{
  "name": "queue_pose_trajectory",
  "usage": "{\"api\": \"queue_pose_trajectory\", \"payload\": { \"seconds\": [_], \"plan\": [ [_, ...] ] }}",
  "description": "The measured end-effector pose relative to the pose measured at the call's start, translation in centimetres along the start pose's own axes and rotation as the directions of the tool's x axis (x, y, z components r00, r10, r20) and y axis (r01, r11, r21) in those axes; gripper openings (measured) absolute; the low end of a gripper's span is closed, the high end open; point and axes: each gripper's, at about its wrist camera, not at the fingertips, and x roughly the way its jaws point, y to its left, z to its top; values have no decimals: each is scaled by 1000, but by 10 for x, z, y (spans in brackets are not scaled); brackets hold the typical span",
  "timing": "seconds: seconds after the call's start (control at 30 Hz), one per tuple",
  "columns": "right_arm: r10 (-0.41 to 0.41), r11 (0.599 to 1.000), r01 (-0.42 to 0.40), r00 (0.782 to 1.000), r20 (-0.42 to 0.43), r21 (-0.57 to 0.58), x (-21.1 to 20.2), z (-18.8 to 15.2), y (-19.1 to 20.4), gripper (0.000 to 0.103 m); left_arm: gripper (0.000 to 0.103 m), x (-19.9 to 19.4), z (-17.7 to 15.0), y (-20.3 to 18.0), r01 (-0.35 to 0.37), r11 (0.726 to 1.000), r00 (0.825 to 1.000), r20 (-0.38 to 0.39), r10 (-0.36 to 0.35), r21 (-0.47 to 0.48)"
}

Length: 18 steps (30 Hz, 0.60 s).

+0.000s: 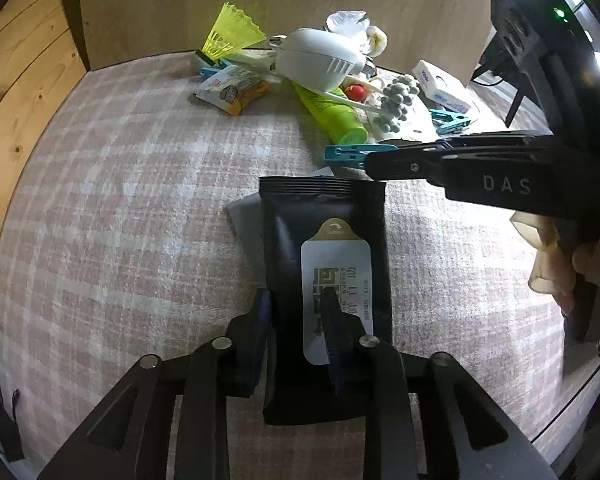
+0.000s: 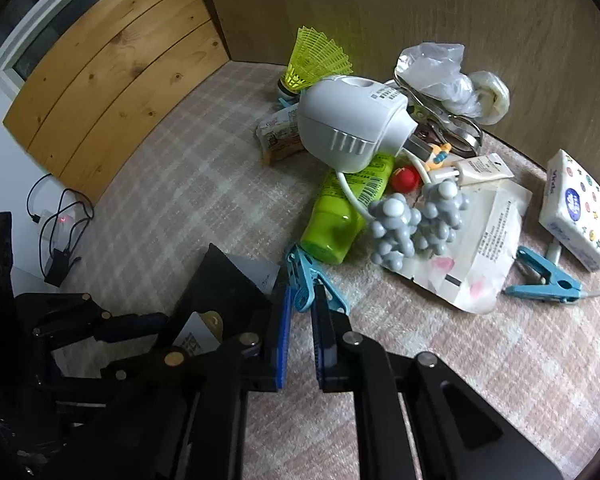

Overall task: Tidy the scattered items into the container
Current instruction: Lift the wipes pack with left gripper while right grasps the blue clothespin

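Low over the checked cloth (image 1: pixel 100 200), the left gripper (image 1: pixel 296 312) clamps the black wipes pack (image 1: pixel 324 220) between its fingers, while on the right wrist view the right gripper (image 2: pixel 300 304) stands narrowly parted around the near blue clothespin (image 2: pixel 306 280), beside the green tube (image 2: pixel 336 220).

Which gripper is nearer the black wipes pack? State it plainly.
Left. The left gripper has its fingers on either side of the black wipes pack; the right gripper sits beside it, at a blue clothespin.
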Motion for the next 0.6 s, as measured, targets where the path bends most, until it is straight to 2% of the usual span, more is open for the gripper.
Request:
{"api": "queue_pose_trajectory", "payload": {
  "seconds": [0.07, 0.1, 0.17, 0.27, 0.37, 0.6],
  "plan": [
    [-2, 1000, 2, 1000, -3, 3, 1, 1, 0, 10, 63, 3, 0, -8, -8, 1000, 1000, -22, 8, 3],
    [-4, 1000, 4, 1000, -5, 3, 2, 2, 1, 10, 65, 5, -1, -13, -12, 1000, 999, -34, 12, 19],
    [-8, 1000, 8, 1000, -6, 3, -1, -1, -1, 10, 65, 10, -2, -28, -41, 997, 998, -52, 44, 67],
    [-18, 1000, 18, 1000, -6, 2, -2, -2, -1, 10, 67, 17, -3, -43, -80, 991, 996, -39, 85, 109],
    [-25, 1000, 25, 1000, 6, 4, -6, -4, -1, 6, 63, 17, -2, -44, -76, 992, 997, -21, 78, 104],
    [-18, 1000, 18, 1000, 22, 14, -16, -11, -5, 5, 57, 8, -8, -34, -46, 996, 999, -8, 47, 75]
  ]
}}
